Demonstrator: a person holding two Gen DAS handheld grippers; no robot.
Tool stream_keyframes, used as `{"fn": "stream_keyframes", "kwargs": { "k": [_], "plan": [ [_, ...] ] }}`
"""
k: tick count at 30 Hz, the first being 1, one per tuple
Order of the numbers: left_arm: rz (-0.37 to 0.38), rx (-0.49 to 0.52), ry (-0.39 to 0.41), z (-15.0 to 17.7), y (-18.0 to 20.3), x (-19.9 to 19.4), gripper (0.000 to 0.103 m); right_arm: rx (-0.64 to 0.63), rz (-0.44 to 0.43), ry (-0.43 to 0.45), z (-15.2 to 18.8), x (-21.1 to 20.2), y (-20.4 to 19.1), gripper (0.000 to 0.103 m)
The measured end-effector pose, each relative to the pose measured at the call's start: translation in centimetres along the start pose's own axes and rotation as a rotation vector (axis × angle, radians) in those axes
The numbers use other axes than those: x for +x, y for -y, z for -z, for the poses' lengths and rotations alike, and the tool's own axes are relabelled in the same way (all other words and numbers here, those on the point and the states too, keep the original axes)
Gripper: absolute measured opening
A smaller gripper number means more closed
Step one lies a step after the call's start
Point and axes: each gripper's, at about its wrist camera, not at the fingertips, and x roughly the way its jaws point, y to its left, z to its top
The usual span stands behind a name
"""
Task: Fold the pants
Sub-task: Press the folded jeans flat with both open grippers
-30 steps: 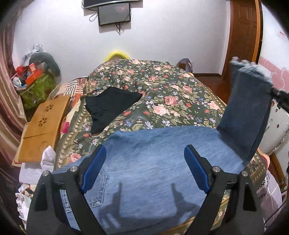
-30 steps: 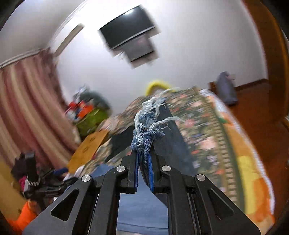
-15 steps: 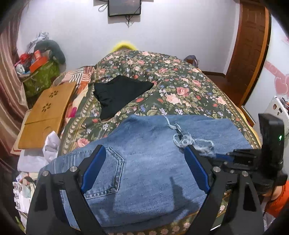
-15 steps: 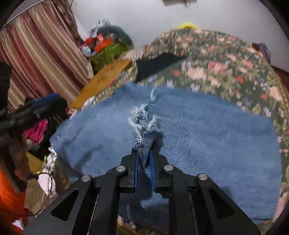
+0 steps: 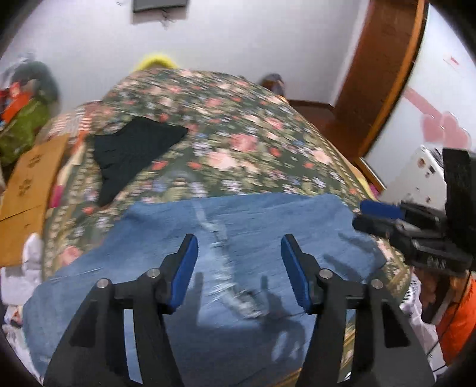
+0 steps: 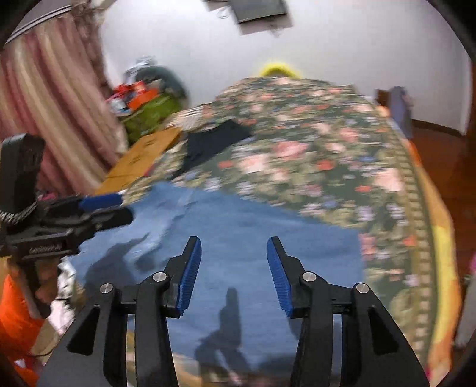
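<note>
The blue pants [image 5: 253, 238] lie folded flat on the near end of the bed [image 5: 238, 125], in front of a black garment [image 5: 134, 148]. The left tool [image 5: 239, 268] and the right tool [image 6: 233, 274] both hang above the pants, each with its jaws spread apart and gripping nothing.

Domestic bedroom. Bed with floral bedspread [image 5: 238, 143] as centre; wall-mounted TV [image 6: 258, 10] above its far end, striped curtain [image 6: 50, 98] at its left, wooden door frame [image 5: 383, 68] at its right, clutter pile [image 6: 145, 98] beside it.
</note>
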Motion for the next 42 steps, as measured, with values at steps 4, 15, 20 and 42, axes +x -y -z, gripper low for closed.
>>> {"fn": "stream_keyframes", "kwargs": {
  "k": [4, 15, 20, 42],
  "plan": [
    [0.002, 0.036, -0.068, -0.2, 1.9, 3.3, 0.056, 0.060, 0.067, -0.015, 0.5, 1.0, 3.6, 0.047],
    [-0.071, 0.127, -0.154, 4.4, 4.0, 6.1, 0.056, 0.192, 0.030, -0.128, 7.5, 1.7, 5.9, 0.047],
    [-0.063, 0.087, -0.135, 5.2, 2.6, 4.8, 0.060, 0.159, 0.063, -0.145, 7.7, 0.4, 5.1, 0.047],
    [-0.314, -0.430, 0.034, 15.1, -17.8, -12.1, 0.087, -0.134, -0.096, -0.005, 0.9, 1.7, -9.0, 0.050]
  ]
}}
